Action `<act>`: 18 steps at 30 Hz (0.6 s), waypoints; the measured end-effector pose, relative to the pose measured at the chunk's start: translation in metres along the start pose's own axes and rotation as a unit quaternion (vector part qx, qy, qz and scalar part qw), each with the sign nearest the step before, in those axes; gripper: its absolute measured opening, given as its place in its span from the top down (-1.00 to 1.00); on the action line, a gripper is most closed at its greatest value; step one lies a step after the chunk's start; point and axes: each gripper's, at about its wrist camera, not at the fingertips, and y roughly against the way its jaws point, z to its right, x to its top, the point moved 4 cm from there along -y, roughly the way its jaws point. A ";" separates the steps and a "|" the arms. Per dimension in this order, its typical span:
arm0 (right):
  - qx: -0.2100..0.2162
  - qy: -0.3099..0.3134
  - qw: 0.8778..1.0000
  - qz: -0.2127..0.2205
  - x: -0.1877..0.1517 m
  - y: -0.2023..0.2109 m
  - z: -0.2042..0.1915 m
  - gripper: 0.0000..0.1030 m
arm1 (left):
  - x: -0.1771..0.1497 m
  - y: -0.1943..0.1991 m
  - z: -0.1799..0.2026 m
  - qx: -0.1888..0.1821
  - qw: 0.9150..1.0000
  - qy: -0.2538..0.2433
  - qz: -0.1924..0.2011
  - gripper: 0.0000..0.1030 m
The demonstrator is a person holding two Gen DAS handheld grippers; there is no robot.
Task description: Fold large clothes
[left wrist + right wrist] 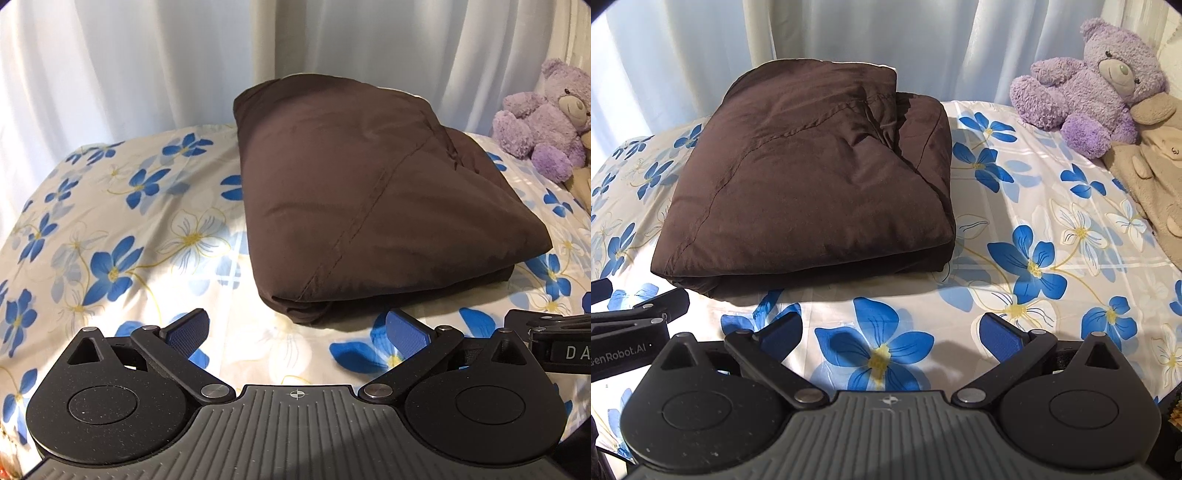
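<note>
A dark brown garment (pixel 369 199) lies folded into a thick rectangular bundle on the flowered bed sheet (pixel 110 229). In the right wrist view the same brown garment (pixel 812 184) sits left of centre. My left gripper (pixel 297 330) hovers just in front of the bundle's near edge, jaws wide open, nothing between its blue pads (pixel 406 330). My right gripper (pixel 892 332) is also open and holds nothing, over bare sheet (pixel 1015 221) in front of the bundle. Each gripper shows at the edge of the other's view, the right gripper (pixel 554 339) on the right and the left gripper (pixel 631 325) on the left.
A purple teddy bear (pixel 1086 88) and a beige plush toy (pixel 1152 166) sit at the bed's far right. White curtains (pixel 147 66) hang behind the bed. Flowered sheet stretches left of the bundle in the left wrist view.
</note>
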 end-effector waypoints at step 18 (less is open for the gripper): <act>0.005 -0.006 1.000 0.001 0.005 -0.001 0.001 -0.98 | 0.003 -0.008 0.005 -0.006 1.000 0.005 -0.023 -1.00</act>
